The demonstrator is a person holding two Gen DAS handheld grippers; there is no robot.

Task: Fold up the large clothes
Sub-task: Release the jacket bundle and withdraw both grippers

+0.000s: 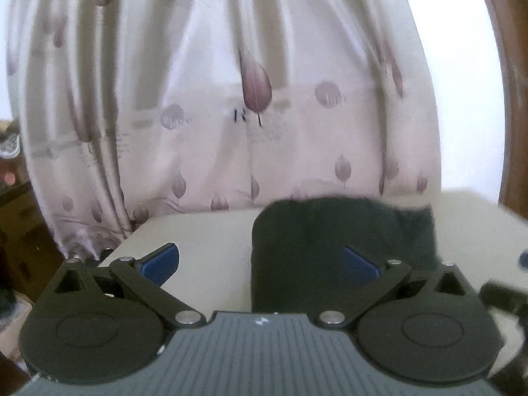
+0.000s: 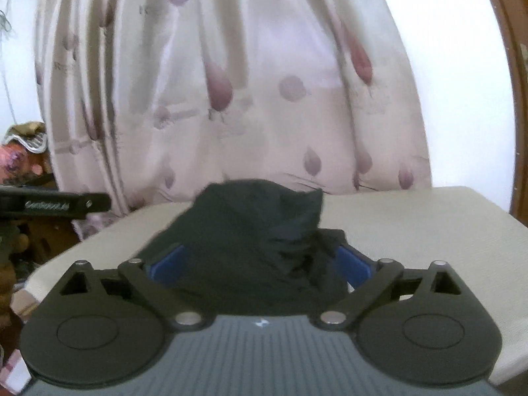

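A dark, folded garment lies on a cream table. My left gripper is open, its blue pads wide apart; the right pad is over the garment's left part and the left pad over bare table. In the right wrist view the same garment is bunched up between the wide-apart blue pads of my right gripper, which is open around it. Part of the other gripper shows at the left edge.
A pale curtain with purple leaf print hangs just behind the table's far edge. A brown wooden frame stands at the right. Cluttered dark furniture is off the table's left side.
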